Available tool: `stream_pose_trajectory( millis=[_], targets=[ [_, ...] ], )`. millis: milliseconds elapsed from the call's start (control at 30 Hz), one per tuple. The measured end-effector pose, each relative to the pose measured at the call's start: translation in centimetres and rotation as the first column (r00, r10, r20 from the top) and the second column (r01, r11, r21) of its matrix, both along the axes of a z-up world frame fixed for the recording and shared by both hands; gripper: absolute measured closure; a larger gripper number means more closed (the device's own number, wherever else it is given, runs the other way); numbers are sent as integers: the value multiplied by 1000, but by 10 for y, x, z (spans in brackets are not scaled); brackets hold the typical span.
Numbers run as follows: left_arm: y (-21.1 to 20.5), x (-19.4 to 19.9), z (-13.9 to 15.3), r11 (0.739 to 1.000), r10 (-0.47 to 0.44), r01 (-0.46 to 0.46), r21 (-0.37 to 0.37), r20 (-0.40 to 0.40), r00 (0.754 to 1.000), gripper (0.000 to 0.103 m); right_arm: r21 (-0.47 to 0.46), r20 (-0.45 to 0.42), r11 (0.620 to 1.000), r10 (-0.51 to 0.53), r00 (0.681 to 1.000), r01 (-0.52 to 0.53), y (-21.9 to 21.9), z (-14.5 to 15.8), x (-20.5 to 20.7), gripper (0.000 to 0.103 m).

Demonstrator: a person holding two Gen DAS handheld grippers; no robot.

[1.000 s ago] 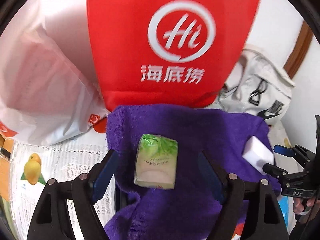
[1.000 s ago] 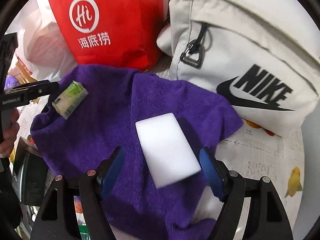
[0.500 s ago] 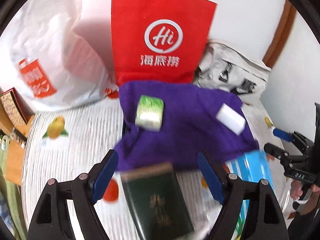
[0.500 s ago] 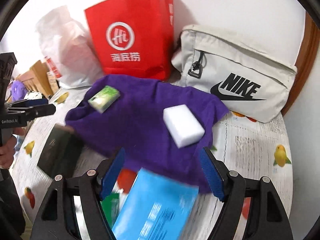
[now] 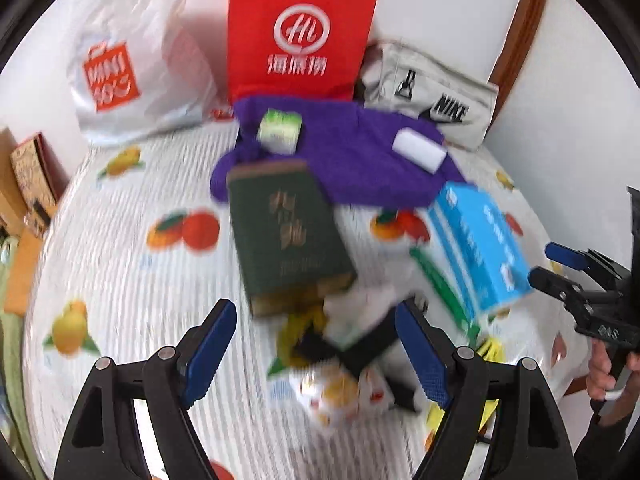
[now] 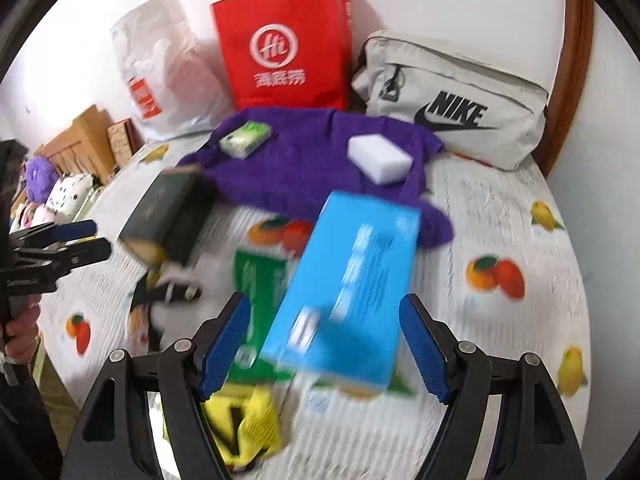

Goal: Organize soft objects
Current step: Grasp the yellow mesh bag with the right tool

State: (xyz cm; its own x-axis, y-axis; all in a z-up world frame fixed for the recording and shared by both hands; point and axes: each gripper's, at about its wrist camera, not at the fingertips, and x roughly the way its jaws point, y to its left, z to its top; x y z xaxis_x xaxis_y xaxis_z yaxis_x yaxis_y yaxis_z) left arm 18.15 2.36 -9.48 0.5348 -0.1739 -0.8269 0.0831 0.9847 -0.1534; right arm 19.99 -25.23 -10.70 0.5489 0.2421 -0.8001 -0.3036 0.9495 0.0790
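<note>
A purple towel (image 5: 360, 160) (image 6: 304, 160) is spread at the far side of the table, in front of the bags. On it rest a small green tissue pack (image 5: 280, 130) (image 6: 245, 139) to the left and a white sponge (image 5: 418, 152) (image 6: 380, 158) to the right. My left gripper (image 5: 312, 320) hangs open and empty over a black and yellow clutter, well short of the towel. Open as well, my right gripper (image 6: 324, 304) hovers above a blue box (image 6: 352, 292) without touching it. Each gripper shows at the edge of the other's view (image 5: 560, 268) (image 6: 84, 240).
A dark green box (image 5: 286, 232) (image 6: 168, 212) and the blue box (image 5: 480, 248) lie in front of the towel, with a green packet (image 6: 256, 280) and a yellow item (image 6: 244, 420). A red paper bag (image 5: 300, 40), a white plastic bag (image 5: 132, 60) and a grey Nike bag (image 6: 452, 100) line the wall.
Both grippers have drawn back from the towel, so it now looks small and far. The dark green box, the blue box and the clutter have come into view. Jaws unchanged.
</note>
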Motion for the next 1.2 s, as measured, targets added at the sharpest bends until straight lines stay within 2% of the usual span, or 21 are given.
stream_pose_trajectory(
  millis=[133,267,333,400,500,700,767,800,833,867,967,1100,1200],
  targets=[
    [5,-20,-19,999,20,-21,-43,-27,999,22,28,-14,999,23,1000,-23,9,-18,-40,27],
    [8,-36,-33,998,51,-52,-37,-38,998,22,100,-51,994,54,997,-48,15,-41,-67,27],
    [8,-42,-40,998,54,-56,-40,-43,998,22,107,-58,992,73,996,-66,20,-50,-76,27],
    [9,-48,-45,997,57,-59,-45,-50,997,22,86,-27,994,76,997,-73,24,-54,-83,27],
    [7,-54,-52,997,51,-54,-51,-59,997,22,57,-20,998,29,999,-28,20,-62,-80,27],
    [5,-59,-55,997,35,-38,-74,-42,998,22,117,-72,993,7,997,1,5,-85,-63,29],
    [3,-58,-55,996,30,-33,-77,-42,999,22,102,-24,995,16,1000,-14,9,-87,-65,37],
    [3,-57,-55,997,28,-32,-77,-41,999,22,93,-14,995,32,999,-30,11,-88,-66,46],
    [3,-57,-56,996,28,-31,-78,-39,999,22,86,-7,995,44,999,-43,14,-87,-66,64],
    [3,-56,-56,996,28,-31,-81,-35,999,22,97,-5,993,61,998,-61,15,-86,-67,76],
    [3,-55,-55,995,27,-28,-93,-14,1000,22,139,-30,987,81,996,-76,13,-85,-68,76],
    [-6,-51,-59,998,-1,1,-68,-8,1000,22,137,-6,990,47,999,-46,2,-73,-78,77],
    [-23,-45,-66,999,-42,41,-34,-24,999,22,102,10,995,3,1000,-4,-10,-66,-84,79]
  ],
)
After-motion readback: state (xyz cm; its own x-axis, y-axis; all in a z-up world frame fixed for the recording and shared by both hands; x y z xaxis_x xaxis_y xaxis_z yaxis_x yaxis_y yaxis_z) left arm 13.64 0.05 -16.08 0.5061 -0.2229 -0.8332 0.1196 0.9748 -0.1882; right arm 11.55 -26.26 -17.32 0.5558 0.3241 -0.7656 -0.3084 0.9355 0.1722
